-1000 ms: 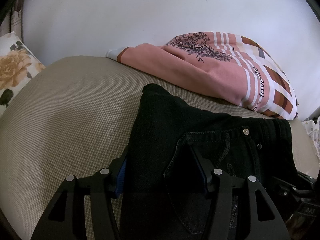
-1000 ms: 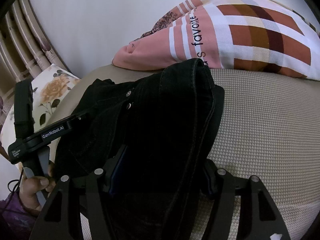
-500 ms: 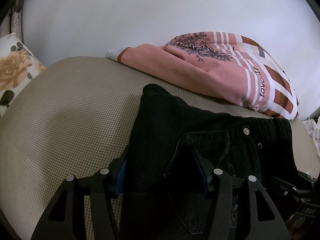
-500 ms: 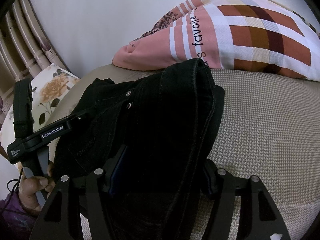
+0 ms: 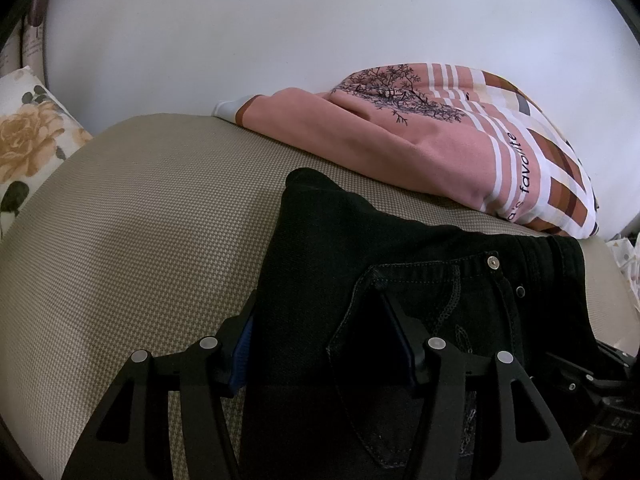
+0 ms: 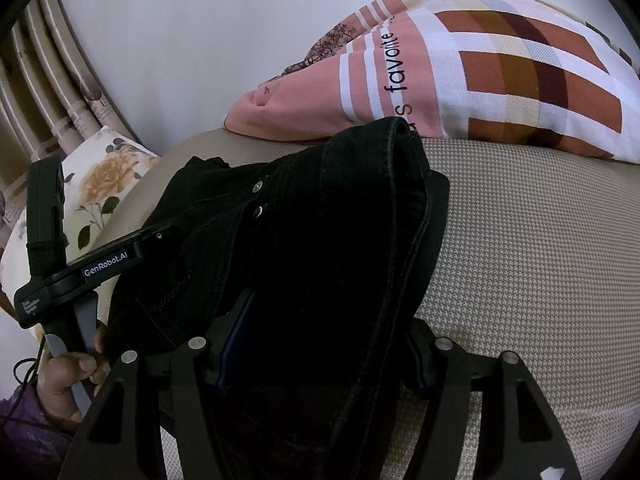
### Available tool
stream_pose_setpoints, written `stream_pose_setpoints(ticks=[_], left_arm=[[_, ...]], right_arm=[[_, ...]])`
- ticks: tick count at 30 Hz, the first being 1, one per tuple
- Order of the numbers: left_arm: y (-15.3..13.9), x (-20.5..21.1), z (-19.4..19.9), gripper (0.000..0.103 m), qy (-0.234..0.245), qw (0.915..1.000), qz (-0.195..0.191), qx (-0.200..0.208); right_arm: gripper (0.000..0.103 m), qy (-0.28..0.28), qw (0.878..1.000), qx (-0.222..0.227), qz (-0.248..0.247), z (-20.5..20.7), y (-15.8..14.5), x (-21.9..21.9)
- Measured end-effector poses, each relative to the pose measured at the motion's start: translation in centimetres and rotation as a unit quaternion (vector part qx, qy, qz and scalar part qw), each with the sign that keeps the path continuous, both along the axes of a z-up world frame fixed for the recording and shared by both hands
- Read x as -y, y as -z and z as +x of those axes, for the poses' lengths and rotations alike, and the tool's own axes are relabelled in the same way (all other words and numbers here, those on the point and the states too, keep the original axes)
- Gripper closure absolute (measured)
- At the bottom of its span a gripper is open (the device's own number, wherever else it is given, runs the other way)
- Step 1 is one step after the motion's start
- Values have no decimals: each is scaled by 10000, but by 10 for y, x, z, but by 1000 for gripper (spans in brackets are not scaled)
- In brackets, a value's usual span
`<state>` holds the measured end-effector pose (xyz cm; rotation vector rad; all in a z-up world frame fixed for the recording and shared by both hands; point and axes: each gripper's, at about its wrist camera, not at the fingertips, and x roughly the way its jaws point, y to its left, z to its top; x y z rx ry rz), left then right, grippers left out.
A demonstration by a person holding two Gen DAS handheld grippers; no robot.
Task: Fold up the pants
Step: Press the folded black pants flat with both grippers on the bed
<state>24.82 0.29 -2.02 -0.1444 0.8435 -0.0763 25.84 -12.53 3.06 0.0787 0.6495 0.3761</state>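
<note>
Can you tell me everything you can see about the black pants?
The pants are black, thick like denim, with stitched seams, a pocket and small metal studs near the waistband. They lie bunched and partly folded on a beige woven cushion, just in front of a pink pillow. Each tool, left and right, has cloth gathered between its fingers.

Both grippers are matte black with silver rivets and blue pads. The left gripper [image 6: 160, 236] reads "GenRobot.AI". A purple sleeve [image 6: 24, 432] shows.

Pants [image 5: 360, 264] legs below both frames (pillow [image 5: 24, 140] edge-cropped too).
</note>
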Motion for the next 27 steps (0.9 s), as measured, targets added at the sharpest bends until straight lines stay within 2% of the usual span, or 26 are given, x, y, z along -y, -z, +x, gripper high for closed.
stream_pose_setpoints(ticks=[27], left_arm=[[0, 6, -2, 45, -29, 10000, 45, 12]], right_arm=[[40, 100, 9996, 96, -226, -2, 0, -6]])
